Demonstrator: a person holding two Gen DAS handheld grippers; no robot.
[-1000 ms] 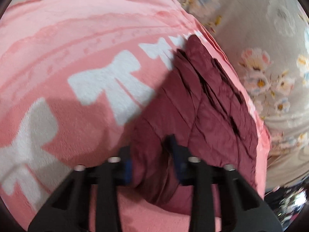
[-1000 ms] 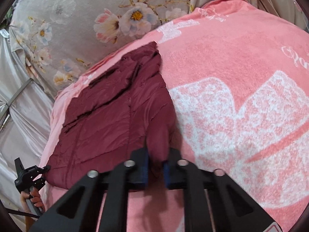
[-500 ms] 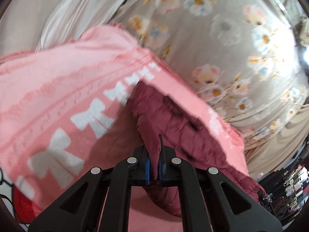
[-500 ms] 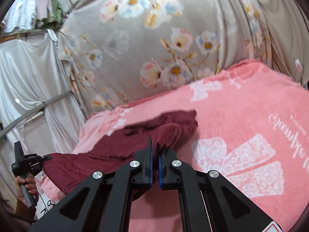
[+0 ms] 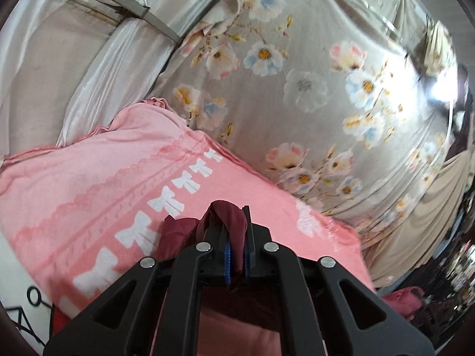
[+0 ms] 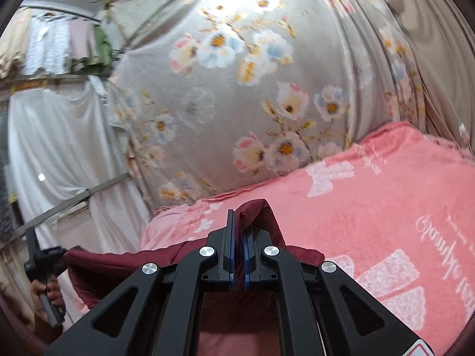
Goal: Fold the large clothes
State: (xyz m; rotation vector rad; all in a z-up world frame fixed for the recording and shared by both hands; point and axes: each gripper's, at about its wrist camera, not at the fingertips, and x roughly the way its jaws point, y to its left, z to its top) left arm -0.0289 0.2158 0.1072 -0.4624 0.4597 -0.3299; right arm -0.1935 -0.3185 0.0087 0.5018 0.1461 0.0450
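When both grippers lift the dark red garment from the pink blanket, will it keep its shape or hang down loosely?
Probably loosely: the dark red garment sags between the right gripper and the left gripper. It bunches into soft folds at the fingers, so it seems thin and floppy. The pink blanket looks fuzzy, so it may drag slightly.

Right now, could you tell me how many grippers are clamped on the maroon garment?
2: the left gripper pinches one bunch of the maroon garment, and the right gripper pinches another.
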